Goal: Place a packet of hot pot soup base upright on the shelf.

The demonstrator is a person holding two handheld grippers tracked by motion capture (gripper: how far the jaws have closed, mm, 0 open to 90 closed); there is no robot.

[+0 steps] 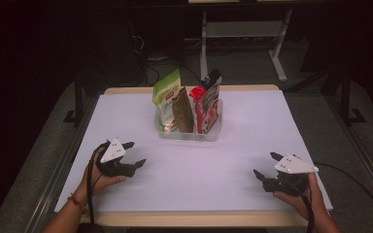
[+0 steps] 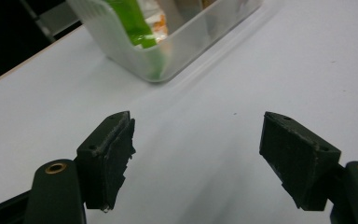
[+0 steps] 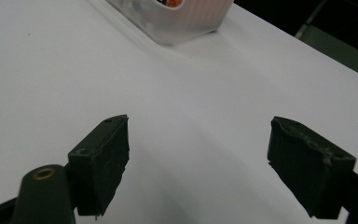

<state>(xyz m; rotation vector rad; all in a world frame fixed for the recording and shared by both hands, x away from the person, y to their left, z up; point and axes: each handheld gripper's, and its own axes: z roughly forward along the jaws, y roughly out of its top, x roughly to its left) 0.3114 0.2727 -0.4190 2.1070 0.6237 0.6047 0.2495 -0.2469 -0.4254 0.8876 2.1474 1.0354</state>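
The high view looks forward and down from above the person's side of the white-topped rectangular desk (image 1: pixel 184 170), far enough off to take in the whole top and the dark floor beyond. The left gripper view sits low and close behind the left tool (image 2: pixel 198 158), looking along its two black jaws across the desk surface toward the clear plastic rectangular bin (image 2: pixel 168 51), near its upper edge. The right gripper view sits likewise behind the right tool (image 3: pixel 198 163), facing the same bin (image 3: pixel 186 23) from the opposite side. All three views share the bin (image 1: pixel 189 132) and the bare white surface before it.
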